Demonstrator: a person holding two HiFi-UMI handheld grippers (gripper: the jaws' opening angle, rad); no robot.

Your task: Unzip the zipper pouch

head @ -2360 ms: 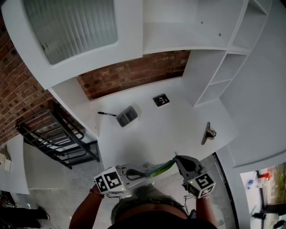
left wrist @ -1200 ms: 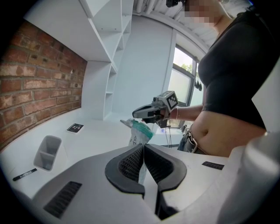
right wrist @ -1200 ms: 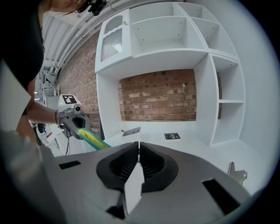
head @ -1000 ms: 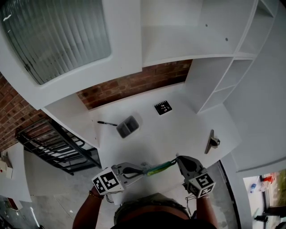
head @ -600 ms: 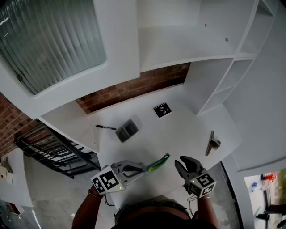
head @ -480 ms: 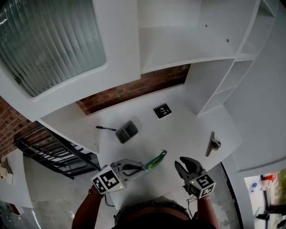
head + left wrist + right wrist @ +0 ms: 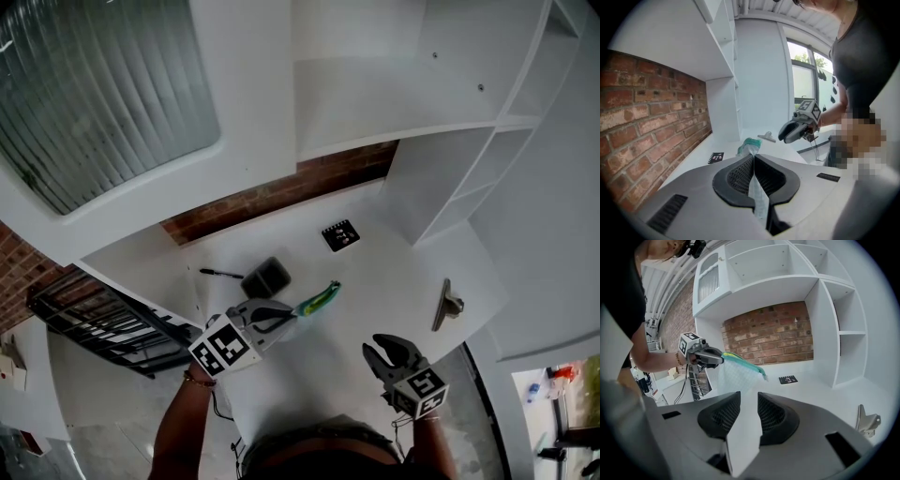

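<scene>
Nearest me, the right gripper [image 7: 386,349] sits low over the front edge of the white desk [image 7: 375,281]. Its jaws have just been opening and stand partly apart, with only bare desk showing through the gap.

Ahead and to the left, the left gripper [image 7: 284,317] is pinched tight on one end of the zipper pouch [image 7: 319,297]. The pouch hangs in the air, clear of the desk, well apart from my right claw. In the right gripper view the pale mesh body droops below a teal-and-yellow zipper band.

I judge it feather-light and limp. It will swing and fold, and the zipper band is its only firm line. The thin mesh could slide between the pads, so I'd take the free end at the band. Best is the small tab there, if that is the pull, though I can't tell.

Beyond the pouch are a dark bin [image 7: 266,277] and a pen [image 7: 221,273], with a metal bracket [image 7: 448,305] off to the right. Further back is a black marker card [image 7: 339,234], then the brick wall [image 7: 281,192].
</scene>
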